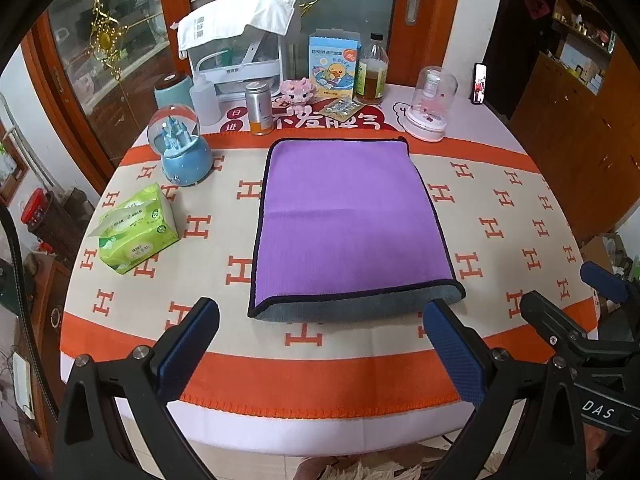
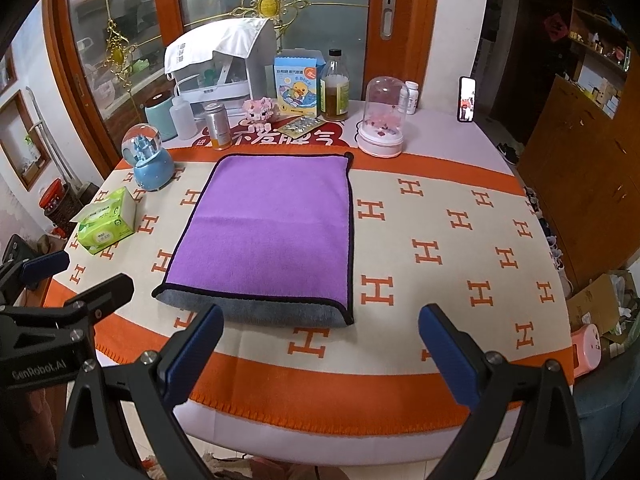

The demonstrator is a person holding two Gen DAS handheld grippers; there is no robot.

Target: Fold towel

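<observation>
A purple towel [image 1: 344, 216] with a black hem lies flat on the table, folded over once, its grey underside showing along the near edge [image 1: 356, 306]. It also shows in the right wrist view [image 2: 268, 228]. My left gripper [image 1: 320, 344] is open and empty, held above the table's near edge just short of the towel. My right gripper [image 2: 320, 348] is open and empty, beside the left one, slightly right of the towel's near edge. Each gripper shows at the side of the other's view.
The table wears an orange and cream cloth [image 1: 500, 208] with H marks. A green tissue pack [image 1: 136, 228] and a blue snow globe [image 1: 180, 148] stand left of the towel. Bottles, a box, a glass dome [image 1: 430, 104] and a phone [image 1: 480, 83] line the back.
</observation>
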